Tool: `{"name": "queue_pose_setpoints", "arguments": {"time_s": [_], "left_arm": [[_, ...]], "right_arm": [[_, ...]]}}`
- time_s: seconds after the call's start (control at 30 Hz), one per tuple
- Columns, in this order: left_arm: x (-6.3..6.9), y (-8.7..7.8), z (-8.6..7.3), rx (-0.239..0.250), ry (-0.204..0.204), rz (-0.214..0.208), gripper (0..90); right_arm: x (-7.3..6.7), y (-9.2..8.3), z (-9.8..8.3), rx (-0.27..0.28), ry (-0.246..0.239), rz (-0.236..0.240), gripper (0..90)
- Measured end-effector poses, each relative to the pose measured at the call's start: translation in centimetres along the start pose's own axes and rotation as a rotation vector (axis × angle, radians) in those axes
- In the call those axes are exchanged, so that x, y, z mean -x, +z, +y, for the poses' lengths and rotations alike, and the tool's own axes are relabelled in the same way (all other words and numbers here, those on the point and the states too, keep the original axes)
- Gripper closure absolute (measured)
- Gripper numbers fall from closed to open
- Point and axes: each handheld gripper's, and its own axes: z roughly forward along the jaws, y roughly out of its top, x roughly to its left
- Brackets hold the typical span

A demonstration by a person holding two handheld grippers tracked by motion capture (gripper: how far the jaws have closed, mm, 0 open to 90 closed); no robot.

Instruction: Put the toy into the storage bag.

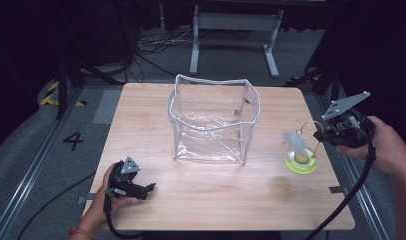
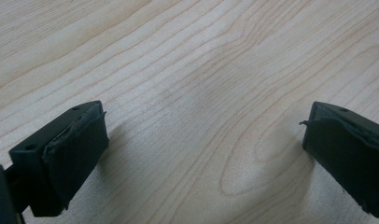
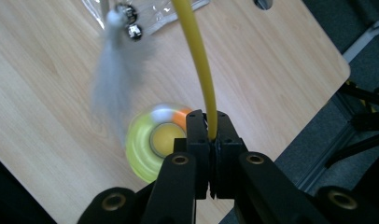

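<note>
Beside table [image 1: 141, 115], floor numeral "4" [image 1: 73, 141].

A bag [image 1: 211, 122] stands in the middle of the table [image 1: 156, 200]. A toy [image 1: 302, 159] sits at the right of the frame, near the table's edge. The left gripper [image 1: 150, 188] rests at the lower left.

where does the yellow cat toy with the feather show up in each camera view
High view: the yellow cat toy sits at right on the wooden table, below the right gripper.
Left gripper view: not in it; bare table between open jaws.
Right gripper view: center, its yellow wire pinched in the jaws.
Shared landmark: the table's wood grain.
</note>
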Motion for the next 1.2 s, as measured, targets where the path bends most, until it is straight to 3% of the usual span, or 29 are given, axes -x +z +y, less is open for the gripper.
{"name": "queue_pose_setpoints", "arguments": {"time_s": [0.17,0.47,0.83,1.2], "left_arm": [[0.0,0.0,0.0,-0.001,0.001,-0.001,0.4],[0.0,0.0,0.0,-0.001,0.001,0.000,0.4],[0.0,0.0,0.0,0.000,0.000,-0.001,0.4],[0.0,0.0,0.0,0.000,0.000,-0.001,0.4]], "right_arm": [[0.7,-1.1,1.5,0.030,-0.016,-0.004,88.6],[1.7,-2.4,4.5,0.011,-0.030,-0.032,88.6],[2.8,-4.5,8.8,0.029,-0.030,-0.075,88.5],[3.0,-5.9,12.8,0.041,-0.045,-0.111,88.5]]}}
